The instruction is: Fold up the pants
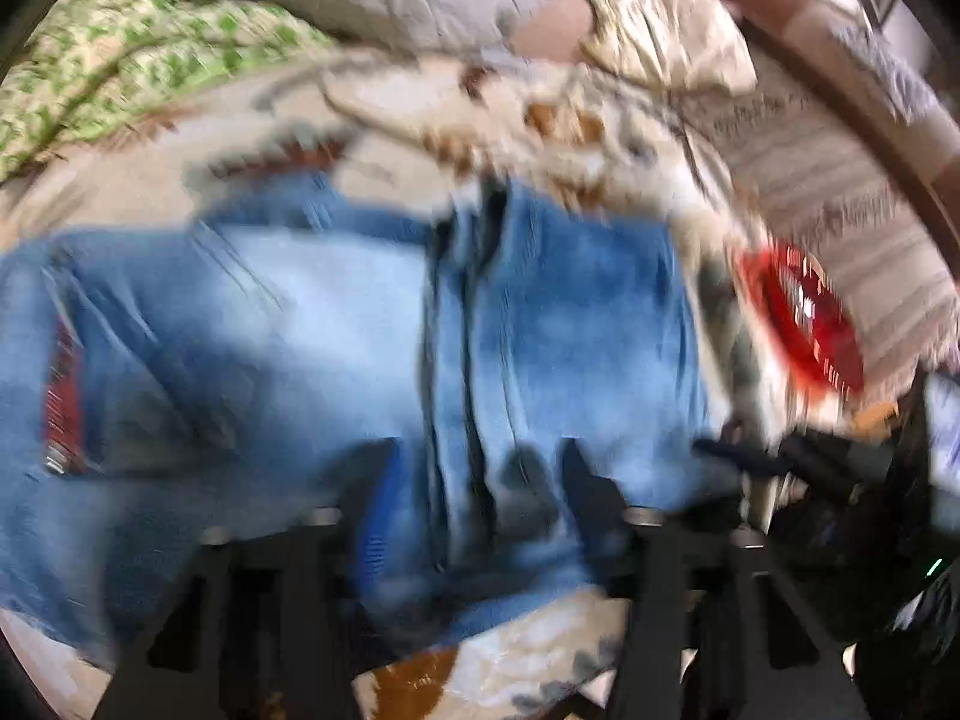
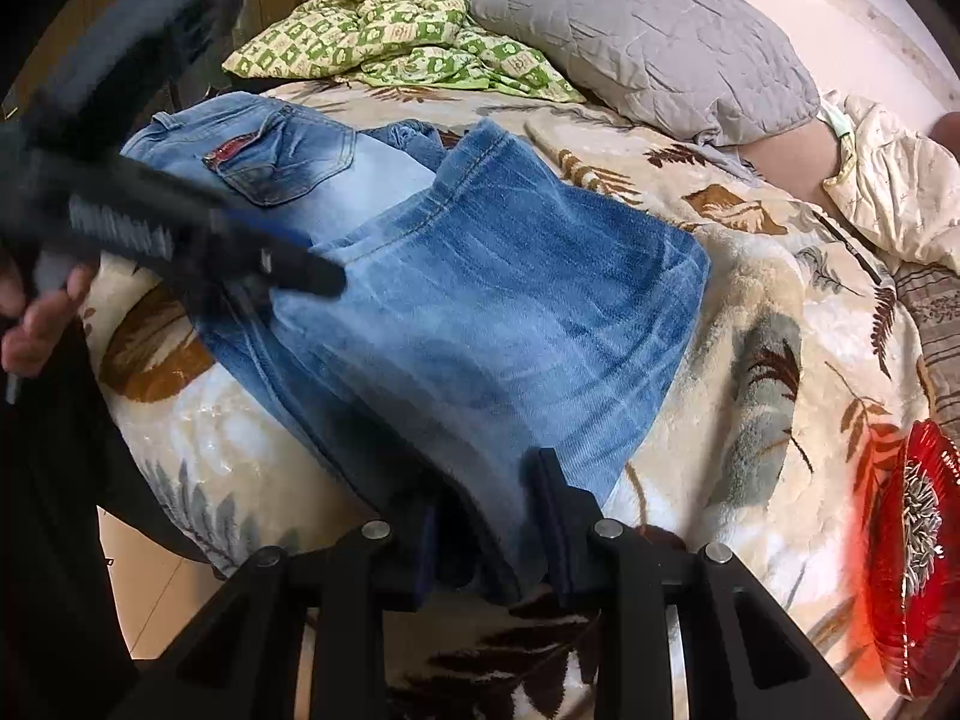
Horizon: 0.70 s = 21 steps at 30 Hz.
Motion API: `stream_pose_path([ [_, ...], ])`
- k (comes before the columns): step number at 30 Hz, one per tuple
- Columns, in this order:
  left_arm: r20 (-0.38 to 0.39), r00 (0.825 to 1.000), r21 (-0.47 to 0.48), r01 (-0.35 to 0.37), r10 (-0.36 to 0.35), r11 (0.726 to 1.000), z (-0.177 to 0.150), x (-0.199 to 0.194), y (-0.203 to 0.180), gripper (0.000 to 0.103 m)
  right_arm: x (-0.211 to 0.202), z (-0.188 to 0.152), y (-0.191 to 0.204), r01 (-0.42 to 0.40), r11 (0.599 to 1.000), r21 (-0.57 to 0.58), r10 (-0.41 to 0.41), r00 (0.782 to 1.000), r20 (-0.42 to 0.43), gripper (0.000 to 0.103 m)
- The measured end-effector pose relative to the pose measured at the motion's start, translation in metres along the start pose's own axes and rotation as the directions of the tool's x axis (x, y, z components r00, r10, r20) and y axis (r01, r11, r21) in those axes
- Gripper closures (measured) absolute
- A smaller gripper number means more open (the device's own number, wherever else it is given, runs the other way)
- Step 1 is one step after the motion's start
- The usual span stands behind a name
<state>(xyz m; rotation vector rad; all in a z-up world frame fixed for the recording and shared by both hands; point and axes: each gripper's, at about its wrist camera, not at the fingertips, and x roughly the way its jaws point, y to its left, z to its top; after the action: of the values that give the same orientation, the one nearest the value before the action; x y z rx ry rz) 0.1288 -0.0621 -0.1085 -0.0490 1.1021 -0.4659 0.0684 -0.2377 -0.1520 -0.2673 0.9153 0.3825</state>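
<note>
With both the right gripper and left gripper clenched on the faded blue denim pants at lower centre, carry the fold level, keeping edges aligned.

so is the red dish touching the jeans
Apart. The right wrist view shows the red dish well off the jeans, with bare leaf-print blanket between them.

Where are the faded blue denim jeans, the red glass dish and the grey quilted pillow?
faded blue denim jeans (image 2: 480,312), right wrist view, on the folded-over leg panel.
red glass dish (image 2: 918,558), right wrist view, on its ribbed inner wall.
grey quilted pillow (image 2: 648,30), right wrist view, on the middle of its top face.
</note>
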Motion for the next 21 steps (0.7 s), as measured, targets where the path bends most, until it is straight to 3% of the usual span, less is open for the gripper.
stream_pose_path([
  [1,0.029,1.000,-0.001,-0.009,0.009,1.000,0.006,-0.005,0.000,0.012,-0.001,-0.001,0.000,-0.002,1.000,0.007,0.002,1.000,0.006,0.061],
  [2,0.053,0.999,0.002,-0.010,0.009,1.000,0.014,-0.008,-0.001,0.008,-0.002,-0.002,-0.001,-0.005,1.000,0.011,0.005,1.000,0.008,0.054],
  [3,0.055,0.998,0.007,-0.009,0.009,1.000,0.022,-0.008,-0.003,0.008,-0.003,-0.003,0.000,-0.003,1.000,0.016,0.003,1.000,0.009,0.037],
  [4,0.045,0.999,0.010,-0.013,0.013,1.000,0.029,-0.006,-0.005,0.008,-0.007,-0.004,0.000,0.006,1.000,0.028,-0.006,1.000,0.019,0.033],
  [7,0.031,0.999,0.044,-0.034,0.033,0.998,0.050,0.003,-0.014,0.008,-0.022,-0.008,0.003,0.007,1.000,0.028,-0.009,0.997,0.081,0.033],
  [13,-0.010,0.995,0.169,-0.098,0.101,0.981,0.080,0.036,-0.039,0.009,-0.024,-0.005,0.024,0.151,0.984,-0.095,-0.135,0.979,0.153,0.034],
  [15,-0.032,0.992,0.189,-0.115,0.123,0.975,0.083,0.047,-0.040,0.023,-0.021,-0.003,0.028,0.182,0.976,-0.117,-0.162,0.973,0.162,0.034],
  [17,-0.074,0.987,0.175,-0.126,0.140,0.976,0.085,0.057,-0.035,0.070,-0.013,-0.002,0.034,0.236,0.961,-0.143,-0.213,0.964,0.161,0.037],
  [19,-0.092,0.985,0.169,-0.131,0.148,0.977,0.085,0.064,-0.029,0.072,-0.004,-0.003,0.036,0.224,0.964,-0.144,-0.205,0.969,0.135,0.067],
  [21,-0.099,0.983,0.184,-0.134,0.154,0.974,0.082,0.069,-0.024,0.079,0.003,-0.008,0.040,0.215,0.966,-0.141,-0.200,0.973,0.113,0.068],
])
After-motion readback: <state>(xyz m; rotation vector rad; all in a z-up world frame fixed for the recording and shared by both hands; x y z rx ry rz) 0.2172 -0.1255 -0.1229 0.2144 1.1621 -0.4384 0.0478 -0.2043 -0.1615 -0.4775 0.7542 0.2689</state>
